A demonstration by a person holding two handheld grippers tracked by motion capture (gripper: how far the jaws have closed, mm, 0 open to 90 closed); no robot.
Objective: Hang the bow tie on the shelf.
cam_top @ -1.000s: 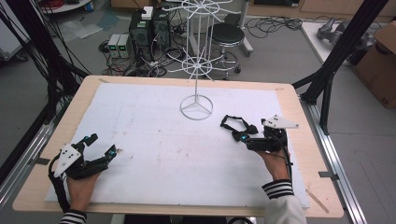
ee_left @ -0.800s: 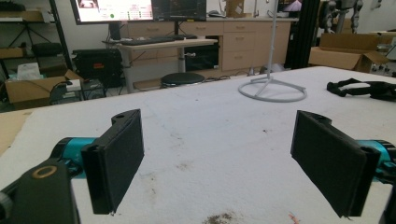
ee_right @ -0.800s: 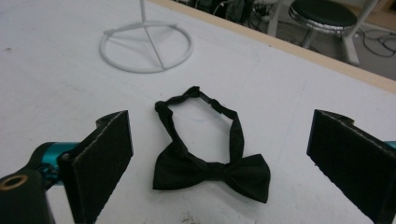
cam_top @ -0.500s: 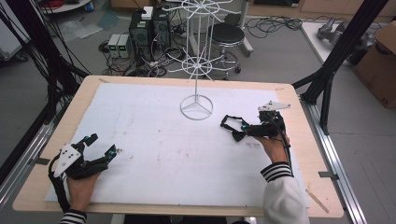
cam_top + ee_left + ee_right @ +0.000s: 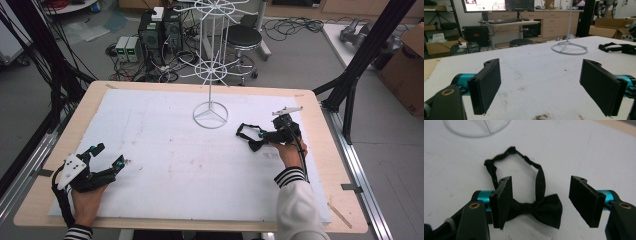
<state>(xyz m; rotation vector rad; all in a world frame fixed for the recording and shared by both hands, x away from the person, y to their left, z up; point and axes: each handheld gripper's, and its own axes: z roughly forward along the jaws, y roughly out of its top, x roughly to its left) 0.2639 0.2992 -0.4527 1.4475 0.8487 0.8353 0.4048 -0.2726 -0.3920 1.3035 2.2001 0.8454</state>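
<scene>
On the right half of the surface [image 5: 150,125], near the wire stand's ring base, lies a black bow tie [image 5: 541,207] w/ its strap looped out toward the stand [image 5: 210,70]. Right tool [image 5: 541,203] sits low over it, jaws spread wide, nothing gripped; the bow lies between the pads, its left wing partly tucked behind the left one, right pad clear of the fabric. In the high view the same tool [image 5: 250,136] points left from the person's hand at the tie's spot. Left tool [image 5: 107,157] rests at the near-left corner, well apart from the tie, jaws released & empty; its own view shows bare surface between the pads. Progress, judged: early stage. Approach to the tie looks done, grasp not yet made. Prob. what's left: close on the bow, lift, carry to the stand & hang it on an arm; stand's arms look bare as far as visible. Surface: white sheet over a wood-edged board, scuffed, a few brown & reddish marks near the left tool. Room: lab/workshop, black frame posts, cables & computer boxes on floor, round stool [image 5: 243,36] behind the stand, desk w/ monitor [image 5: 484,5], cardboard boxes.
</scene>
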